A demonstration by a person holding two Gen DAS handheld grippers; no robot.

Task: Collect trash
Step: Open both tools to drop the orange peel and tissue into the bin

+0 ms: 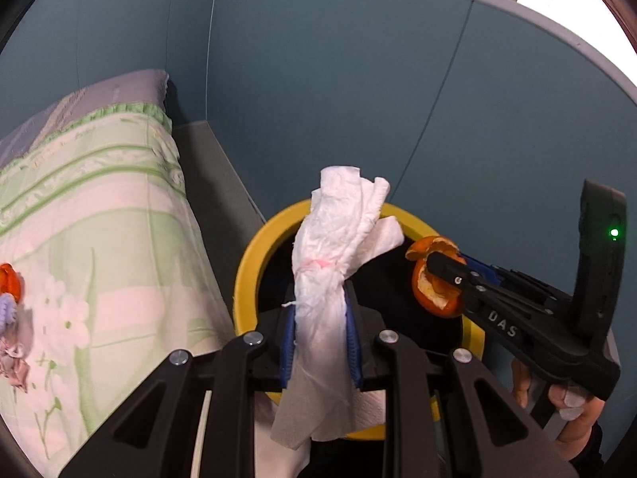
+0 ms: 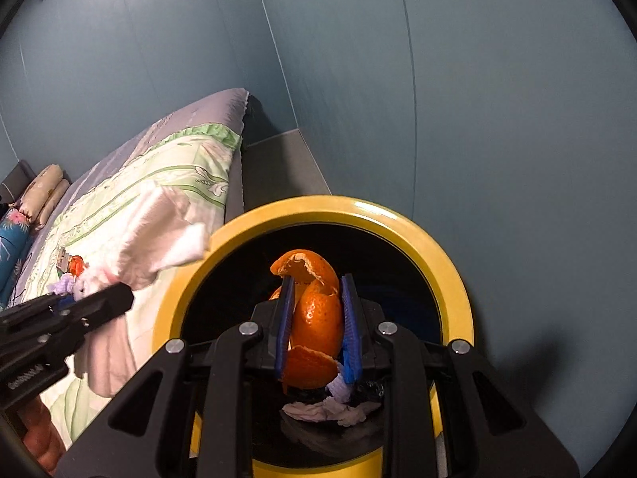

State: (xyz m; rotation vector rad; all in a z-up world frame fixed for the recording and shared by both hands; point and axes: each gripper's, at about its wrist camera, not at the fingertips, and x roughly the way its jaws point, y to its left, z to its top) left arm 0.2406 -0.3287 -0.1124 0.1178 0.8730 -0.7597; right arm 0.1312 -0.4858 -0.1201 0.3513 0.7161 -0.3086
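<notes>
The left gripper (image 1: 320, 342) has its two blue-padded jaws clamped on one crumpled white paper tissue (image 1: 338, 247), which sticks up ahead of them over the near rim of the single round yellow-rimmed trash bin with a black liner (image 1: 254, 255). The right gripper (image 2: 316, 326) has its two blue jaws clamped on one curled orange peel (image 2: 318, 318), held directly above the bin's dark opening, where one wad of pale crumpled paper (image 2: 326, 412) lies below the jaws. Left of both grippers stretches one bed with a green-and-white floral cover (image 1: 99, 239), bearing one small orange object (image 1: 8, 281) and one lilac knitted piece (image 1: 8, 312) touching it.

"DAS" on right hand-held gripper (image 1: 440, 275)
</notes>
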